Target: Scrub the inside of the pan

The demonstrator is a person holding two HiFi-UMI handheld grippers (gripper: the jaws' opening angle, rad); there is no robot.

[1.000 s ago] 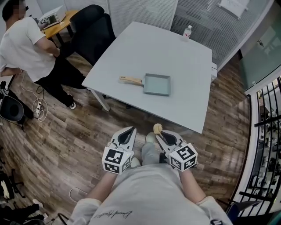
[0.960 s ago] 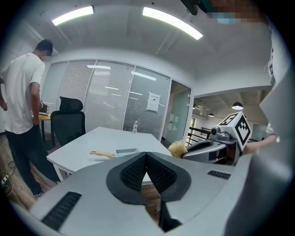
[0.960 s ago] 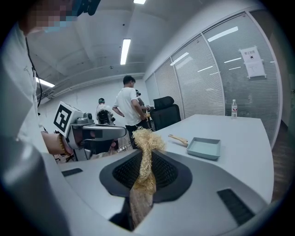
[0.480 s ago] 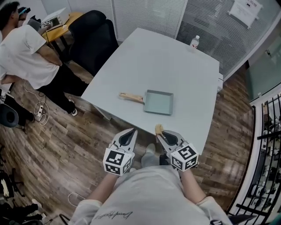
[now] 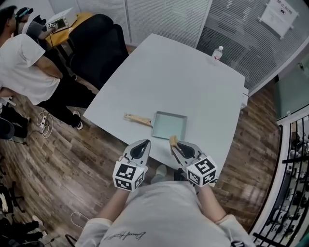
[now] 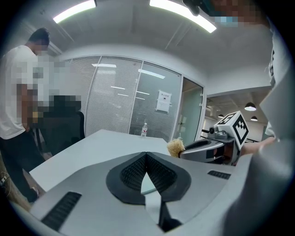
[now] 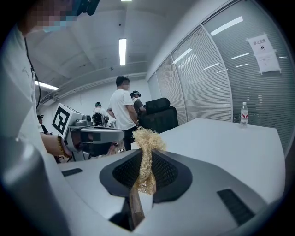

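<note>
Far off to the left of both sets of fingers, a bystander in a white shirt stands by two black office chairs, well apart from the work. The left gripper is held level over the wooden floor at the near edge of the pale table. In the left gripper view its ribbed fingers are pressed together with nothing between them. Just beyond those fingertips and a little to their left lies the wooden handle of the pan. The pan is square and pale blue-green, and it sits flat on the table ahead of the gap between the two grippers. The right gripper is beside the left one. Its fingers pinch a brush whose straw-coloured tuft sticks out past the fingertips, near the pan's near rim but not touching it. Far beyond the right fingers, a water bottle stands upright at the table's far corner, and a paper notice hangs on the glass wall behind it.
</note>
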